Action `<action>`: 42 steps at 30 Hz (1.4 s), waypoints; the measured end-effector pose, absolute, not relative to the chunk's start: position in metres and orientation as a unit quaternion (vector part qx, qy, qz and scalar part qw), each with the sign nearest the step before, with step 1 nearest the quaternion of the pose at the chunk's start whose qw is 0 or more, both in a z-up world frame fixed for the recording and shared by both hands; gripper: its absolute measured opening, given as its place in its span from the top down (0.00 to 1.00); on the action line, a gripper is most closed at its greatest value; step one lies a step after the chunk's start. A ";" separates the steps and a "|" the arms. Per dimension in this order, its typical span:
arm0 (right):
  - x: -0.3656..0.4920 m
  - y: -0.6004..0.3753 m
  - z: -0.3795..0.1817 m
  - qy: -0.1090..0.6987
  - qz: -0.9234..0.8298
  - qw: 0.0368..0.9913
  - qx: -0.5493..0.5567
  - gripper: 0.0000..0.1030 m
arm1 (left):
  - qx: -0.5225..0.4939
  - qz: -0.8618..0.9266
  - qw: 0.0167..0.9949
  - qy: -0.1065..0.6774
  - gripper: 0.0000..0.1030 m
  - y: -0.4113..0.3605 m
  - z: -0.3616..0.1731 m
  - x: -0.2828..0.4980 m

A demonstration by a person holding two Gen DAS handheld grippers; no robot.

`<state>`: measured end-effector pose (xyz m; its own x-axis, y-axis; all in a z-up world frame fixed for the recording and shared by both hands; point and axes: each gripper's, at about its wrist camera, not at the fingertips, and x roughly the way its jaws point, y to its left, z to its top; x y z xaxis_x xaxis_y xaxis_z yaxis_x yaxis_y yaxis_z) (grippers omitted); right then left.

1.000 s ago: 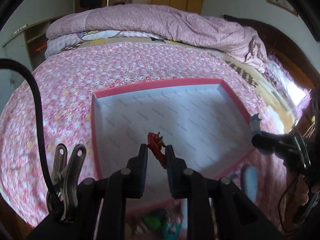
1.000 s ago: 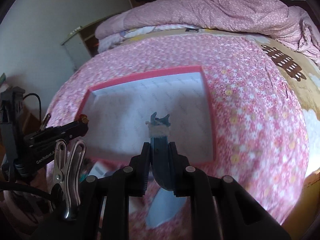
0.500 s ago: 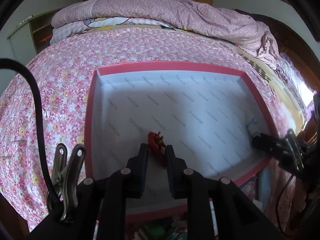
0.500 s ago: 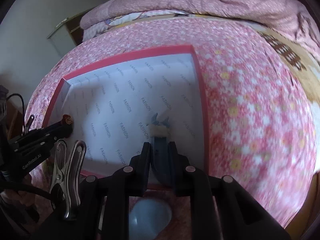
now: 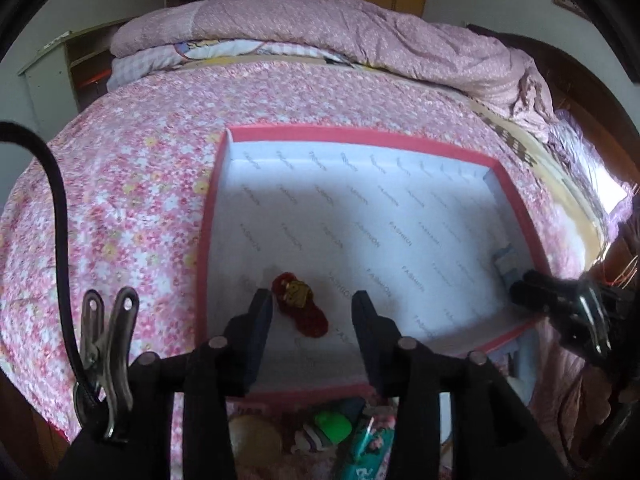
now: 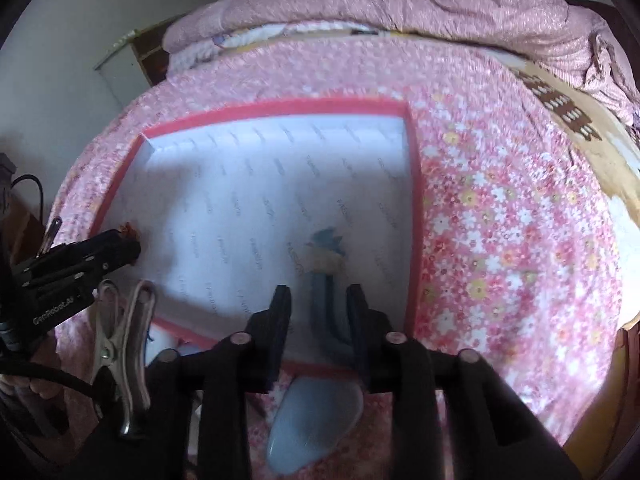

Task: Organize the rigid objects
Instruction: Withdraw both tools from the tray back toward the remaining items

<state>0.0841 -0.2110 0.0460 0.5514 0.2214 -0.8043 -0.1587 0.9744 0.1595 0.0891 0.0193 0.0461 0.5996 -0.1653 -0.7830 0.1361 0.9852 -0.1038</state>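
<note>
Left wrist view: small dark-red toy with a gold face (image 5: pixel 299 307) lying on the white printed floor of the shallow pink-rimmed box (image 5: pixel 360 133), lower centre of frame, between the spreading jaws of the left gripper (image 5: pixel 313 309), touched by neither pad. Right wrist view: slim blue toy with a pale band (image 6: pixel 326 280) lying in the same box near its right wall, between the opening jaws of the right gripper (image 6: pixel 318 305), released. Box resting on a pink floral bedspread (image 6: pixel 500 220).
</note>
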 end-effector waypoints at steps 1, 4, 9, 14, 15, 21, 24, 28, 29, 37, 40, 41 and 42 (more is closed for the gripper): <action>0.079 -0.211 0.050 0.452 0.109 0.885 0.031 0.65 | -0.017 -0.081 0.896 0.437 0.55 0.020 0.049 0.085; 0.066 -0.211 0.059 0.437 0.121 0.891 0.033 0.61 | -0.022 -0.078 0.901 0.425 0.54 0.020 0.060 0.071; 0.048 -0.216 0.062 0.434 0.130 0.890 0.054 0.60 | -0.017 -0.083 0.908 0.409 0.51 0.017 0.074 0.042; 0.026 -0.221 0.063 0.433 0.126 0.891 0.051 0.60 | -0.019 -0.098 0.910 0.403 0.51 0.012 0.076 0.016; 0.021 -0.222 0.063 0.433 0.126 0.891 0.052 0.60 | -0.020 -0.104 0.908 0.405 0.51 0.011 0.075 0.010; -0.002 -0.227 0.054 0.442 0.135 0.883 0.079 0.60 | -0.006 -0.106 0.903 0.417 0.51 0.004 0.066 -0.011; -0.012 -0.229 0.050 0.443 0.135 0.883 0.081 0.60 | 0.004 -0.106 0.900 0.423 0.51 0.003 0.058 -0.014; -0.018 -0.226 0.045 0.448 0.135 0.881 0.070 0.60 | 0.017 -0.102 0.894 0.436 0.51 0.001 0.044 -0.018; -0.019 -0.225 0.044 0.448 0.134 0.881 0.066 0.60 | 0.018 -0.102 0.894 0.437 0.51 0.001 0.041 -0.018; -0.027 -0.213 0.039 0.453 0.153 0.877 0.050 0.58 | 0.029 -0.107 0.890 0.442 0.51 -0.005 0.026 -0.017; -0.030 -0.208 0.040 0.451 0.165 0.876 0.045 0.55 | 0.029 -0.109 0.888 0.445 0.58 -0.006 0.021 -0.013; -0.031 -0.205 0.040 0.450 0.171 0.875 0.044 0.54 | 0.029 -0.111 0.888 0.446 0.64 -0.006 0.020 -0.013; -0.033 -0.202 0.040 0.449 0.179 0.875 0.041 0.53 | 0.029 -0.111 0.887 0.446 0.74 -0.006 0.019 -0.013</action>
<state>-0.0326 -0.2016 0.0404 0.5332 0.3509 -0.7698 -0.2769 0.9322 0.2331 -0.0132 -0.0062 0.0189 0.5765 -0.1716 -0.7989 0.2241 0.9734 -0.0474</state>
